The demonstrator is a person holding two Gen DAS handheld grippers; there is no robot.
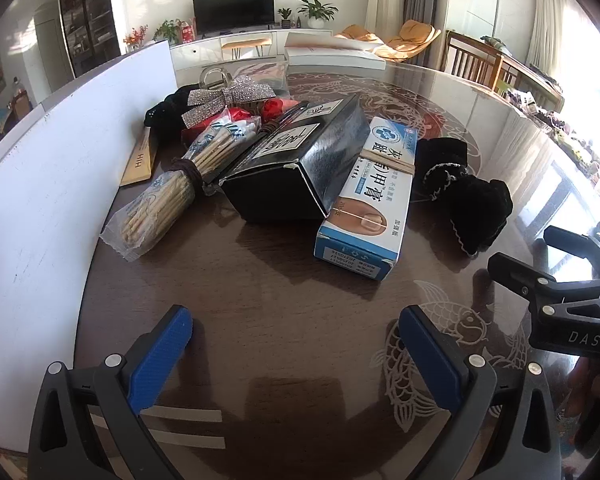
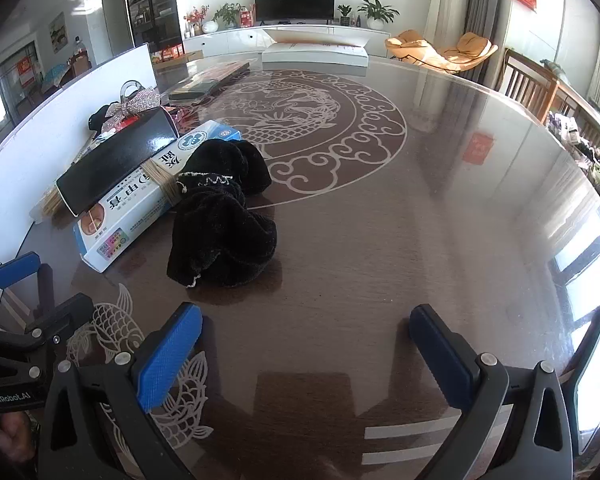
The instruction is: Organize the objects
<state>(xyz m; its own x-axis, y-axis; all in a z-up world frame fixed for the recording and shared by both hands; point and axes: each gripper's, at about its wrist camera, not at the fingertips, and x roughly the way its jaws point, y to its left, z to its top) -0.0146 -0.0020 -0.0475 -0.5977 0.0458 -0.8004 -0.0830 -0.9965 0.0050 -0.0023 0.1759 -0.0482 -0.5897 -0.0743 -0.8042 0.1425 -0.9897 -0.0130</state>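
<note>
A pile of objects lies on the dark round table (image 1: 292, 312). It holds a black box (image 1: 300, 160), a blue-white ointment carton (image 1: 368, 196) with rubber bands, a bag of wooden sticks (image 1: 168, 192), a sequined bow (image 1: 224, 98) and a black velvet pouch (image 1: 464, 192). My left gripper (image 1: 296, 344) is open and empty, just short of the black box and carton. My right gripper (image 2: 306, 340) is open and empty, short of the pouch (image 2: 224, 216) and right of the carton (image 2: 140, 204). The right gripper also shows at the right edge of the left wrist view (image 1: 548, 272).
A white upright board (image 1: 52, 184) walls the table's left side. A flat white box (image 2: 316, 52) lies at the far edge. Flat packets (image 2: 208, 80) lie behind the pile. A tablet-like screen (image 2: 596, 376) stands at the right. Chairs stand beyond the table.
</note>
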